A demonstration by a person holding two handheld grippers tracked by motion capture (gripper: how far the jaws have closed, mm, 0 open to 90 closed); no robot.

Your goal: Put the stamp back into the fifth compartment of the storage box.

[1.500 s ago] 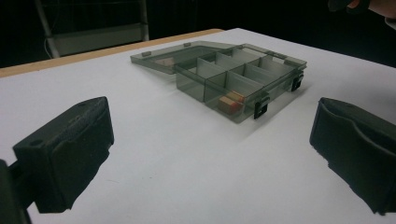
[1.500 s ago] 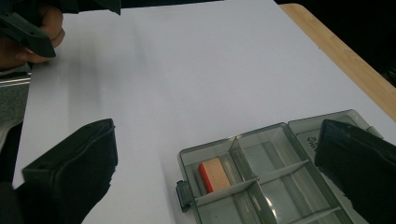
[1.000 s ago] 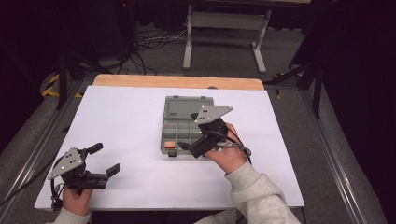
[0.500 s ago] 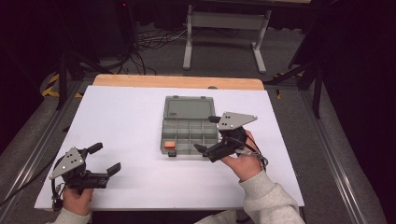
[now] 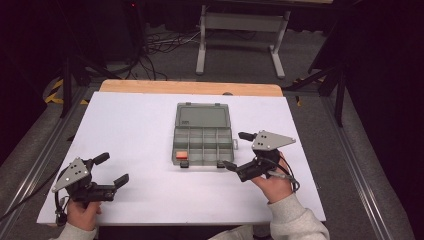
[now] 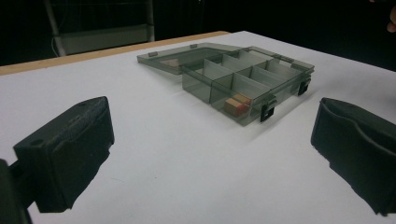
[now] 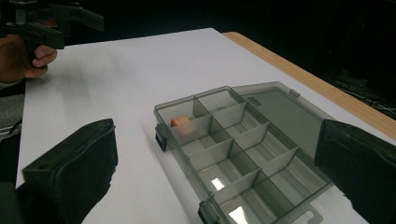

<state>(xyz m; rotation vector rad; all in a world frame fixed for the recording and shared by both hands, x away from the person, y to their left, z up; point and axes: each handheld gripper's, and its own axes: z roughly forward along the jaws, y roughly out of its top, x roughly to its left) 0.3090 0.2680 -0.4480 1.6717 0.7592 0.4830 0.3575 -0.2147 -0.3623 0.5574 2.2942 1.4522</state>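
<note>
A grey plastic organizer box (image 5: 202, 145) lies mid-table, its lid (image 5: 202, 116) folded flat on the far side. A small orange piece (image 5: 181, 155) sits in its front-left compartment; the other compartments look empty. My right gripper (image 5: 235, 150) is open beside the box's right front corner, holding nothing. In the right gripper view the box (image 7: 233, 149) lies between the spread jaws, with the orange piece (image 7: 180, 122) at its far end. My left gripper (image 5: 112, 169) is open near the table's front left, well away from the box (image 6: 247, 84), and sees the orange piece (image 6: 236, 105).
A white sheet (image 5: 125, 130) covers the table, with a wooden edge (image 5: 190, 87) along the back. A metal stand (image 5: 240, 22) and cables lie on the floor beyond. The other hand and its gripper (image 7: 42, 23) appear far off in the right gripper view.
My right gripper has drawn back from over the box's front right part to a spot beside its right corner. The left gripper has stayed put.
</note>
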